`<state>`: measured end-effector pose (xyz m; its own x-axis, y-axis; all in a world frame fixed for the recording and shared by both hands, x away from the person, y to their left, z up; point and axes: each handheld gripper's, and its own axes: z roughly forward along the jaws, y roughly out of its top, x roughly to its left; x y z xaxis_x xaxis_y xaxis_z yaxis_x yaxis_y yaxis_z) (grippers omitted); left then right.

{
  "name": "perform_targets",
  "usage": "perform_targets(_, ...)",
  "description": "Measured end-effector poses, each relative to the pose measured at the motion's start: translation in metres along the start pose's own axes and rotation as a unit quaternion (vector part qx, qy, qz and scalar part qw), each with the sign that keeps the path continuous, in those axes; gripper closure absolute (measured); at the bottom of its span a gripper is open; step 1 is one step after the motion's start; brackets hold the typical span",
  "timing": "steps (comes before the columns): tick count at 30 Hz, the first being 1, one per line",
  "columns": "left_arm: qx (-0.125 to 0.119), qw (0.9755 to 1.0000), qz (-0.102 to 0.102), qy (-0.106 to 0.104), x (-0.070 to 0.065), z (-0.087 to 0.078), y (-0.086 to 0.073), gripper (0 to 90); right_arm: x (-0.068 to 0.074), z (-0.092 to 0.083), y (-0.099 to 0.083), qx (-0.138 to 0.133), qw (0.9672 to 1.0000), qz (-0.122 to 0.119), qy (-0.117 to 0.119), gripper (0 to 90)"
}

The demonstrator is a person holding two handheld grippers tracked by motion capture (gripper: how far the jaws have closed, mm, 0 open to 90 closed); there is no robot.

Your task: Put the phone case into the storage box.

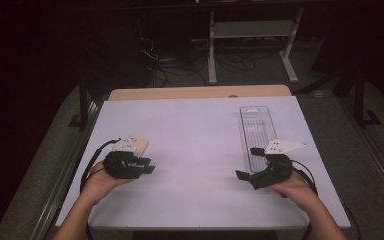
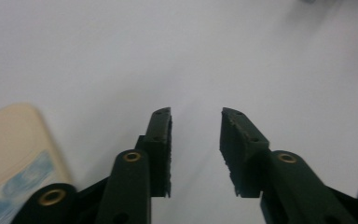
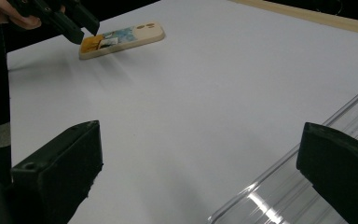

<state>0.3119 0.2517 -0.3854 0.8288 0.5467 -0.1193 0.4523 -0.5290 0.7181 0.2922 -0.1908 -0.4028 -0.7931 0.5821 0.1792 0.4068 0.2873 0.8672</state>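
At the left of the table (image 1: 195,130), the phone case (image 1: 139,144) lies flat just beyond the left gripper (image 1: 146,165), its long axis running near to far. That gripper's jaws stand partly spread, empty. The right gripper (image 1: 248,164), spread wide, hovers well apart beside the clear tray (image 1: 256,131).

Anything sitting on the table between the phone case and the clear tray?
No. In the high view the white table is bare between the phone case and the clear tray.
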Motion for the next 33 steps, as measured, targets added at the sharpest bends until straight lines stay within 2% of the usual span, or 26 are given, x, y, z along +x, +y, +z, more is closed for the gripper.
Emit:
perform_targets(3, -0.025, 0.9997, 0.005, -0.003, -0.002, 0.004, -0.002, 46.7, 0.0, 0.0, 0.0, 0.0, 1.0, 0.0, 0.0, 0.0)
perform_targets(4, -0.027, 0.9996, 0.002, -0.006, -0.003, 0.005, -0.002, 41.7, 0.0, 0.0, 0.0, -0.001, 1.0, -0.003, 0.001, 0.0)
perform_targets(6, -0.029, 0.9995, 0.014, -0.005, -0.004, 0.008, -0.005, 34.1, 0.0, 0.0, 0.0, -0.001, 1.0, -0.003, 0.001, 0.0)
perform_targets(7, -0.032, 0.9994, 0.013, -0.006, -0.005, 0.009, -0.006, 25.7, 0.0, 0.0, 0.0, -0.001, 1.0, -0.003, 0.001, 0.0)
perform_targets(8, -0.034, 0.9992, 0.019, -0.006, -0.006, 0.01, -0.007, 21.6, 0.0, 0.0, 0.0, -0.001, 1.0, -0.003, 0.001, 0.0)
perform_targets(9, -0.034, 0.9991, 0.024, -0.003, -0.007, 0.011, -0.009, 21.6, 0.0, 0.0, 0.0, -0.001, 1.0, -0.003, 0.001, 0.0)
perform_targets(11, -0.038, 0.9988, 0.032, -0.004, -0.008, 0.014, -0.013, 10.8, 0.0, 0.001, 0.0, -0.002, 1.0, -0.004, 0.001, 0.0)
perform_targets(13, -0.038, 0.9989, 0.027, -0.005, -0.01, 0.018, -0.019, 2.9, -0.001, 0.001, 0.0, -0.003, 1.0, -0.007, 0.001, 0.0)
perform_targets(15, -0.037, 0.9988, 0.032, -0.004, -0.01, 0.018, -0.021, 1.3, 0.0, 0.001, 0.0, -0.002, 1.0, -0.007, 0.0, 0.0)
perform_targets(17, -0.046, 0.9984, 0.03, -0.012, -0.012, 0.02, -0.023, 0.0, 0.0, 0.001, 0.0, -0.002, 1.0, -0.005, 0.001, 0.0)
perform_targets(20, -0.037, 0.9984, 0.041, -0.008, -0.014, 0.022, -0.023, 0.0, 0.0, 0.001, 0.0, -0.002, 1.0, -0.005, 0.001, 0.0)
perform_targets(21, -0.039, 0.9984, 0.039, -0.01, -0.014, 0.023, -0.023, 0.0, 0.0, 0.001, 0.0, -0.002, 1.0, -0.005, 0.001, 0.0)
perform_targets(25, -0.02, 0.999, 0.039, -0.014, -0.015, 0.026, -0.024, 0.0, 0.0, 0.001, 0.0, -0.001, 1.0, -0.005, 0.001, 0.0)
perform_targets(33, -0.014, 0.9992, 0.035, -0.014, -0.014, 0.027, -0.022, 0.0, 0.0, 0.001, 0.0, -0.002, 1.0, -0.005, 0.0, 0.0)
